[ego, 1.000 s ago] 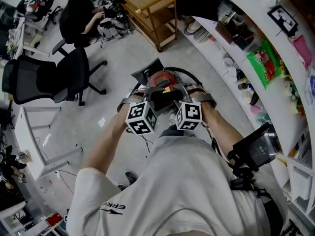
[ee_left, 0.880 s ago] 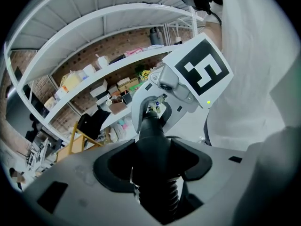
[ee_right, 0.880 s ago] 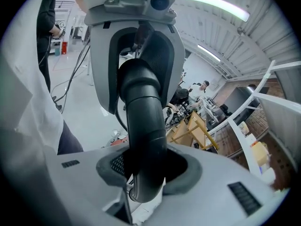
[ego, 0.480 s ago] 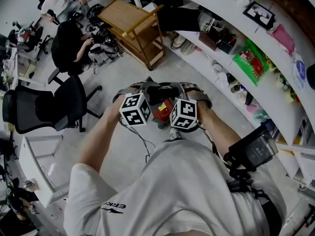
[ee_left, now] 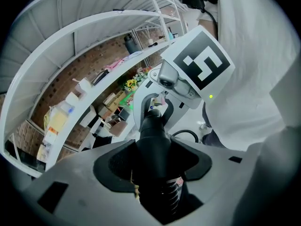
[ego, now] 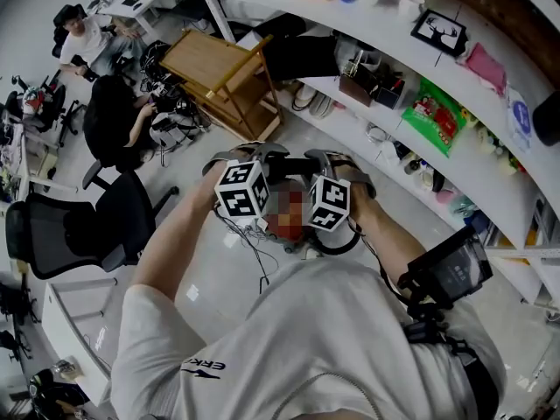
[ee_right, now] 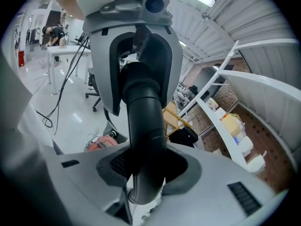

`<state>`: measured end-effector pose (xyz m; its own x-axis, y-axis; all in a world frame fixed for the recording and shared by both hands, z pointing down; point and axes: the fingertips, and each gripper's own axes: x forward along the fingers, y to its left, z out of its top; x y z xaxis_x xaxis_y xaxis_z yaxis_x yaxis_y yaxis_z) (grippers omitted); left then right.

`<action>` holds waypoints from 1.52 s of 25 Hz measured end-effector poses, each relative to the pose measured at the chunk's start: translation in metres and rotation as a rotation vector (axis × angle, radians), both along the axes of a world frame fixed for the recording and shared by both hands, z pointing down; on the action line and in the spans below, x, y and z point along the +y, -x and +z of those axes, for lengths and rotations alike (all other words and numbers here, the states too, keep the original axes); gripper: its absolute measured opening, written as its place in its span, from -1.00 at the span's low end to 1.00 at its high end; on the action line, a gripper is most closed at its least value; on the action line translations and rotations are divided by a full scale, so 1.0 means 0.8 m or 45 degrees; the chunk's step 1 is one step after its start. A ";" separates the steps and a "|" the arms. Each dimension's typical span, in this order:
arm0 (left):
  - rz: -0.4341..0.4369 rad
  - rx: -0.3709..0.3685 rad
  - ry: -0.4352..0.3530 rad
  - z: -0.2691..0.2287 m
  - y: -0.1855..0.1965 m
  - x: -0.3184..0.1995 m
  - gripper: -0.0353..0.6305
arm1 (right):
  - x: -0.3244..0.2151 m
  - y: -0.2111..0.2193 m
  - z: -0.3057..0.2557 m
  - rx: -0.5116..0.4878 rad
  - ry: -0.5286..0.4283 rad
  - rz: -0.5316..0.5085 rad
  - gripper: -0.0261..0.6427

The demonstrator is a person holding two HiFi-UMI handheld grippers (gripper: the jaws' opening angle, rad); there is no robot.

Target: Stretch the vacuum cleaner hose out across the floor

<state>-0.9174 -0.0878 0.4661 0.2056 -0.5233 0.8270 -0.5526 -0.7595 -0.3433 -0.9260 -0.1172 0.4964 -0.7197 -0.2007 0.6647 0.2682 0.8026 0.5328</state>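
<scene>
A: Shifted since a second ago?
B: Yes. Brings the left gripper (ee_left: 153, 166) and the right gripper (ee_right: 146, 166) forward, from the near side of the red vacuum cleaner (ee_right: 101, 142) to right above it. Rolls the left marker cube (ego: 242, 191) and the right marker cube (ego: 330, 203) a little, and swings the head view further onto the white shelves (ego: 455, 160).
A: Left jaws now?
B: Clamp on the hose (ee_left: 155, 135), with its black tube filling the gap between them. Catch it where the ribbed stretch (ee_left: 170, 192) begins.
A: Right jaws?
B: Likewise clamp on the smooth black end of that hose, pressing from both sides. Face the left gripper along the tube, close by.
A: And the hose itself?
B: Runs as a short straight piece from one grip to the other, up off the pale floor (ee_right: 75, 121). Sags in a black loop under the right gripper in the head view. Lies nowhere stretched out yet.
A: The vacuum cleaner?
B: Sits on the floor beneath the grippers.
A: Anything else around?
B: Only a wooden table (ego: 219, 64) by the shelves, a black office chair (ego: 96, 226) at the left, and a seated person (ego: 114, 116) further off.
</scene>
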 end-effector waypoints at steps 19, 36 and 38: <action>0.476 0.061 -0.041 0.001 -0.175 -0.122 -0.20 | -0.126 -0.189 0.002 0.022 -0.033 0.478 -0.51; 0.794 0.099 0.026 0.031 -0.437 -0.122 -0.20 | -0.123 -0.461 0.035 0.054 0.020 0.791 -0.51; 0.822 0.101 0.032 0.032 -0.466 -0.114 -0.20 | -0.114 -0.491 0.037 0.062 0.025 0.820 -0.51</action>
<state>-0.5443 -0.1787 0.4920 0.5333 -0.2549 0.8066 -0.0050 -0.9544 -0.2984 -0.5334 -0.2084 0.5260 -0.4280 -0.5695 0.7017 -0.2466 0.8206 0.5156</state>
